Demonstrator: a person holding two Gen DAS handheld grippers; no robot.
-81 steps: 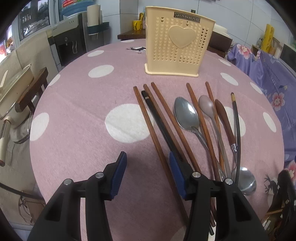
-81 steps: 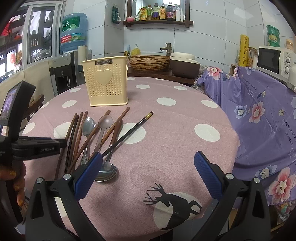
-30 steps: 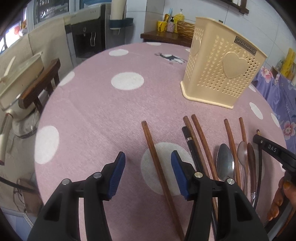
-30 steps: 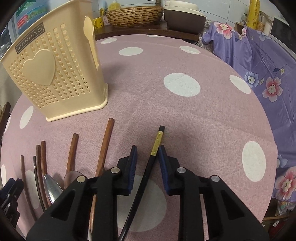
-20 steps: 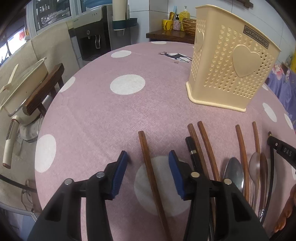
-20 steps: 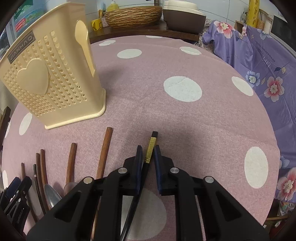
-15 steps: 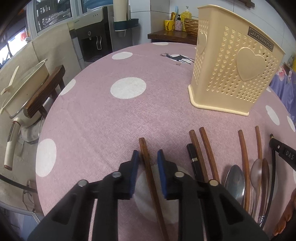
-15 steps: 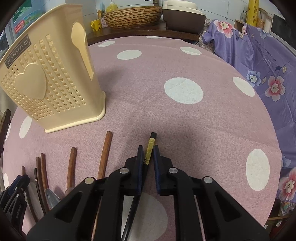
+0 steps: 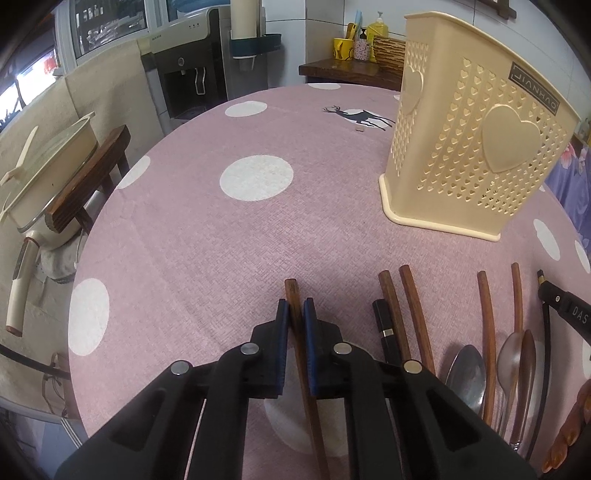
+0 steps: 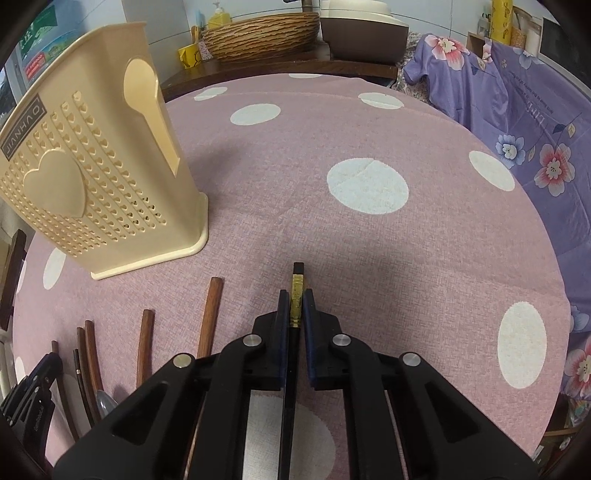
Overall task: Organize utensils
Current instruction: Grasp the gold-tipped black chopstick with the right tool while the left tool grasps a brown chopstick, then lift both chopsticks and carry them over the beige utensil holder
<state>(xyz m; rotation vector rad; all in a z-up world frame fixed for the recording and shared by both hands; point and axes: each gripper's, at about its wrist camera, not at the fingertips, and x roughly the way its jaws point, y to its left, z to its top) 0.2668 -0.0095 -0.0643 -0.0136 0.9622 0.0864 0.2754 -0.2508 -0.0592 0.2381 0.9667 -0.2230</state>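
Left tool (image 9: 294, 314) clamps brown chopstick (image 9: 308, 387) | right tool (image 10: 295, 306) clamps black chopstick (image 10: 297, 288)

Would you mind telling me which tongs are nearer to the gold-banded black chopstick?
Right. The right tongs are shut on that chopstick; the left tongs grip a brown chopstick across the row.

— Where are you working?
— You're in a home kitchen-dining room: the water dispenser (image 9: 192, 70) at upper left, tiled walls, a wicker basket (image 10: 260, 33) at the top, and a polka-dot tabletop (image 9: 221, 229).
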